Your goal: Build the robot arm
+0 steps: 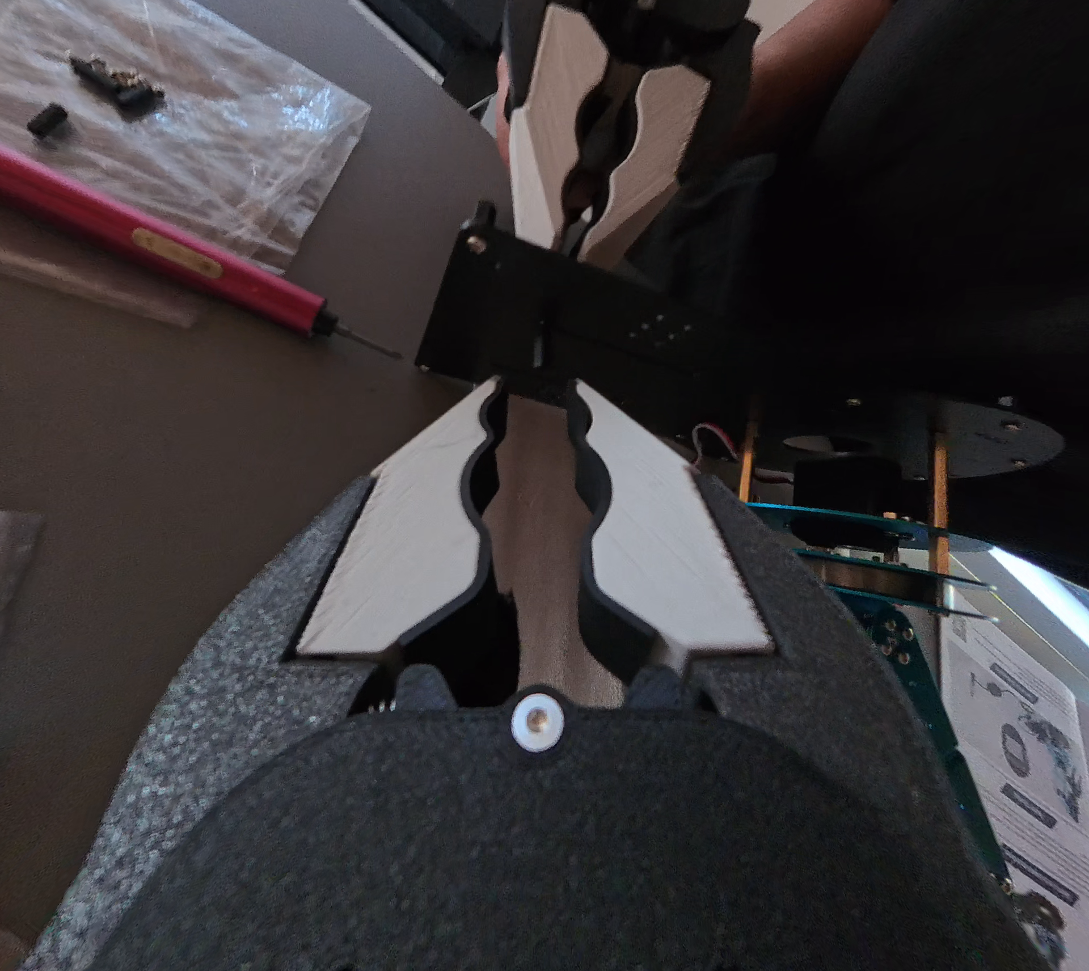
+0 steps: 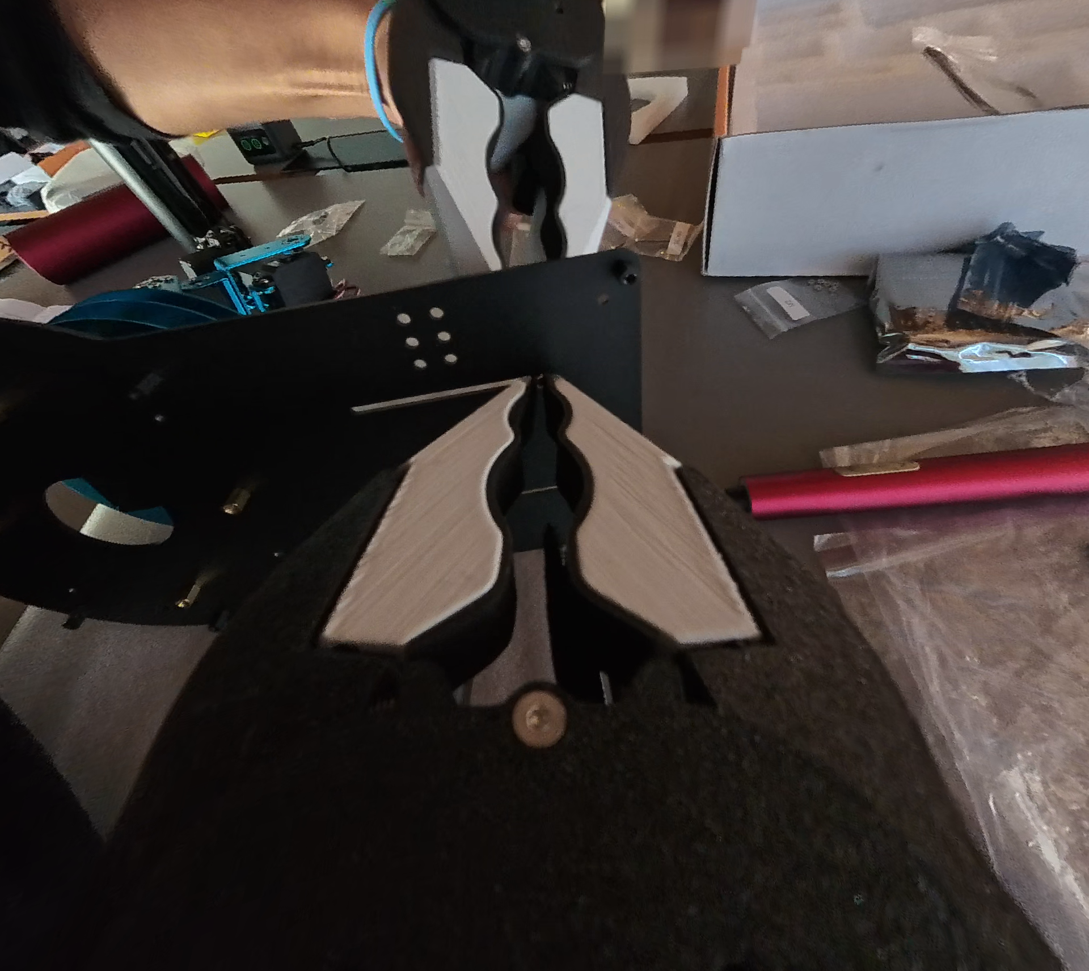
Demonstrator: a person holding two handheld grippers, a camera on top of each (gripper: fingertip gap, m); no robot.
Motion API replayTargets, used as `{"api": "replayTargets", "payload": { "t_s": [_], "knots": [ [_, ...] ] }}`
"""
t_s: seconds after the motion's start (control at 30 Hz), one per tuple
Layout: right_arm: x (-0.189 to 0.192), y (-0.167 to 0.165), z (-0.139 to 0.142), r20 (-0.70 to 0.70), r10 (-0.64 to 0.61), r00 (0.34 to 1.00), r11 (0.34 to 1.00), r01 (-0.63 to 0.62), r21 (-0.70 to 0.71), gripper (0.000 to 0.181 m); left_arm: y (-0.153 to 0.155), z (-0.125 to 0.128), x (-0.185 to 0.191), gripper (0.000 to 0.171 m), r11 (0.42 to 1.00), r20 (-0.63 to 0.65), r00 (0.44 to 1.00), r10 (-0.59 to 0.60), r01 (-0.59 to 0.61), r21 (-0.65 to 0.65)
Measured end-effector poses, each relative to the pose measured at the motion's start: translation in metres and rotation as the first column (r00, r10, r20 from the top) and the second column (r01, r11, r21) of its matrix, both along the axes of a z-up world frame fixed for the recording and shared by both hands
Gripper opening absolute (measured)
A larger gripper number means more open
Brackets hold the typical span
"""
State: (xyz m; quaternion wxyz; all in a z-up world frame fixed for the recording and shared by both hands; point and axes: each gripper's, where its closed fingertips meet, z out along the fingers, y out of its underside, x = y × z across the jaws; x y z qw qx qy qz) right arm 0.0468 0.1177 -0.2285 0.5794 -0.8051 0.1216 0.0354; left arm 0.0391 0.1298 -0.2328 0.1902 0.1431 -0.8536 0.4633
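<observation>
Both grippers meet on one black plate [image 2: 330, 383], a flat metal panel with a cluster of small holes and a round cutout, held clear above the brown table [image 1: 147, 442]. Right gripper [image 2: 539, 383]: fingers drawn in close, tips nearly together, pinching the near edge of the plate at a thin slot beside the hole cluster. Left gripper [image 2: 527, 235]: comes in from the far side in the right wrist view, fingers narrowed on the plate's far edge near the corner that carries a small screw; the contact itself sits behind the plate edge, so the grip is inferred. In the left wrist view the left gripper [image 1: 536, 383] shows its tips a little apart, set against the plate's dark edge [image 1: 501, 318], with the right gripper [image 1: 580, 235] directly opposite. The plate lies between the two sets of jaws, its long axis running left in the right wrist view, toward the round cutout; both grippers crowd the right-hand end, and neither is nearer. Brass posts [image 1: 937, 501] and blue boards [image 1: 854, 530] hang under the plate. A red screwdriver [image 1: 177, 253] lies on the table just beside the plate corner, a clear plastic bag [image 1: 177, 118] beyond it. A white box [image 2: 884, 200] stands on the far right. There is open table between the box and the plate.
</observation>
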Motion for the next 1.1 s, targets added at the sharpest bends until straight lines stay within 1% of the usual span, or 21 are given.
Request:
{"api": "replayTargets", "payload": {
  "t_s": [0.07, 0.13, 0.17, 0.2, 0.23, 0.27, 0.33, 0.43, 0.47, 0.5, 0.53, 0.57, 0.63, 0.67, 0.7, 0.73, 0.77, 0.87, 0.93, 1.0, 1.1],
  "knots": [
    [0.001, -0.001, 0.0, -0.006, -0.014, 1.0, 1.0, 0.014, 0.006, 0.0, -0.006, 0.003, 0.0, 0.019, 1.0, 0.017, 1.0, -0.007, 0.008, -0.017],
    [0.0, 0.0, -0.001, -0.022, -0.019, 1.0, 1.0, 0.019, 0.011, 0.0, -0.012, -0.002, 0.001, 0.019, 1.0, 0.014, 1.0, -0.021, 0.021, 0.014],
    [-0.001, 0.0, -0.001, -0.023, -0.017, 1.0, 1.0, 0.017, 0.01, 0.0, -0.014, -0.004, 0.0, 0.016, 0.999, 0.015, 0.999, -0.032, 0.032, 0.022],
    [-0.001, -0.001, -0.001, -0.02, -0.016, 1.0, 1.0, 0.016, 0.007, 0.0, -0.015, -0.004, 0.0, 0.007, 0.999, 0.024, 0.999, -0.042, 0.041, 0.021],
    [0.0, -0.001, -0.001, -0.017, -0.02, 1.0, 1.0, 0.02, 0.003, 0.0, -0.015, -0.003, 0.001, 0.005, 0.999, 0.047, 0.998, -0.043, 0.042, 0.023],
    [0.0, -0.001, -0.002, -0.018, -0.018, 1.0, 1.0, 0.018, 0.0, 0.0, -0.015, -0.002, 0.002, 0.005, 0.999, 0.078, 0.996, -0.046, 0.044, 0.026],
    [0.0, -0.001, -0.001, -0.044, -0.014, 0.999, 1.0, 0.014, 0.004, 0.0, -0.016, -0.002, 0.003, 0.005, 0.998, 0.184, 0.981, -0.057, 0.049, 0.047],
    [0.0, -0.001, -0.001, -0.092, -0.016, 0.996, 1.0, 0.017, 0.007, 0.0, -0.016, -0.003, 0.004, 0.004, 0.994, 0.355, 0.932, -0.073, 0.04, 0.099],
    [0.0, -0.001, -0.001, -0.111, -0.018, 0.994, 1.0, 0.019, 0.007, 0.0, -0.016, -0.004, 0.005, 0.004, 0.992, 0.423, 0.902, -0.083, 0.035, 0.121],
    [0.0, -0.001, -0.001, -0.135, -0.019, 0.991, 1.0, 0.021, 0.007, 0.0, -0.016, -0.004, 0.005, 0.004, 0.989, 0.5, 0.861, -0.099, 0.028, 0.147],
    [0.0, -0.001, -0.001, -0.165, -0.019, 0.986, 1.0, 0.021, 0.008, 0.0, -0.016, -0.004, 0.006, 0.004, 0.984, 0.578, 0.807, -0.118, 0.018, 0.176],
    [0.0, -0.001, -0.001, -0.198, -0.019, 0.98, 1.0, 0.021, 0.009, 0.0, -0.016, -0.005, 0.007, 0.004, 0.979, 0.655, 0.743, -0.14, 0.004, 0.205],
    [-0.001, -0.001, 0.0, -0.264, -0.019, 0.964, 1.0, 0.025, 0.019, 0.0, -0.016, -0.006, 0.01, 0.003, 0.966, 0.784, 0.592, -0.188, -0.032, 0.257],
    [-0.001, -0.001, 0.0, -0.294, -0.019, 0.955, 0.999, 0.029, 0.027, 0.0, -0.016, -0.006, 0.011, 0.003, 0.961, 0.823, 0.53, -0.206, -0.048, 0.272],
    [-0.001, -0.001, 0.001, -0.322, -0.014, 0.947, 0.999, 0.028, 0.037, 0.0, -0.017, -0.008, 0.013, 0.004, 0.958, 0.848, 0.482, -0.221, -0.057, 0.283],
    [-0.002, -0.001, 0.002, -0.336, -0.013, 0.942, 0.999, 0.03, 0.044, 0.0, -0.018, -0.009, 0.014, 0.004, 0.956, 0.86, 0.455, -0.23, -0.062, 0.288],
    [-0.001, -0.001, 0.002, -0.332, -0.013, 0.943, 0.998, 0.03, 0.047, 0.0, -0.019, -0.009, 0.014, 0.004, 0.955, 0.859, 0.457, -0.231, -0.061, 0.29],
    [-0.001, 0.0, 0.002, -0.326, -0.014, 0.945, 0.999, 0.031, 0.045, 0.0, -0.019, -0.011, 0.013, 0.005, 0.946, 0.809, 0.531, -0.252, -0.042, 0.322],
    [0.0, 0.001, 0.001, -0.31, -0.018, 0.951, 0.999, 0.03, 0.036, 0.0, -0.017, -0.011, 0.01, 0.009, 0.944, 0.77, 0.582, -0.261, -0.012, 0.329],
    [0.0, 0.001, 0.001, -0.301, -0.013, 0.954, 0.999, 0.023, 0.031, 0.0, -0.009, -0.011, 0.009, 0.021, 0.94, 0.703, 0.66, -0.264, 0.013, 0.34],
    [0.0, 0.001, 0.001, -0.299, -0.007, 0.954, 0.999, 0.018, 0.032, 0.0, 0.005, -0.01, 0.008, 0.021, 0.947, 0.579, 0.781, -0.231, 0.044, 0.319]
  ]
}}
